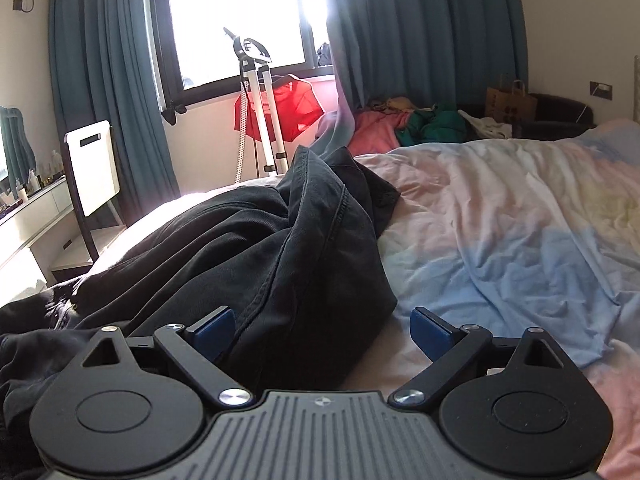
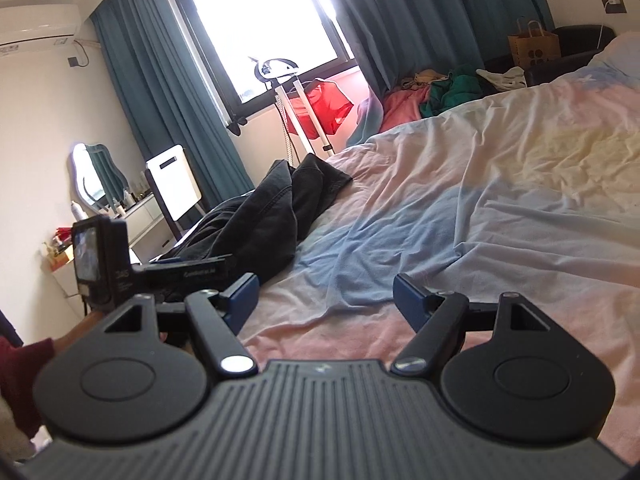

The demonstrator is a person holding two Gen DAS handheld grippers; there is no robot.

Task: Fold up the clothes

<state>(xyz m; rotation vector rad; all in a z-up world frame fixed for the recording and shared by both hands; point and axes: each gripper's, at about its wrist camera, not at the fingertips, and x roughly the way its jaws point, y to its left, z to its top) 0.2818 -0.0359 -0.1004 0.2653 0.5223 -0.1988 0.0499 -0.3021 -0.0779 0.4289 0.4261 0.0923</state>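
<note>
A crumpled pair of black jeans [image 1: 256,248] lies on the left side of the bed; it also shows in the right wrist view [image 2: 272,208]. My left gripper [image 1: 322,330] is open, low over the bed, with the near edge of the jeans lying between its blue pads. My right gripper [image 2: 324,298] is open and empty over the bare pastel sheet [image 2: 460,208], to the right of the jeans. The left gripper's body and camera [image 2: 104,260] show at the left of the right wrist view.
The bed's pink, blue and yellow sheet [image 1: 500,208] stretches to the right. A pile of coloured clothes [image 1: 404,124] and a paper bag [image 1: 510,104] lie at the far side. A garment steamer stand [image 1: 260,112] with a red garment, a white chair [image 1: 94,168] and a dresser [image 1: 32,216] stand by the window.
</note>
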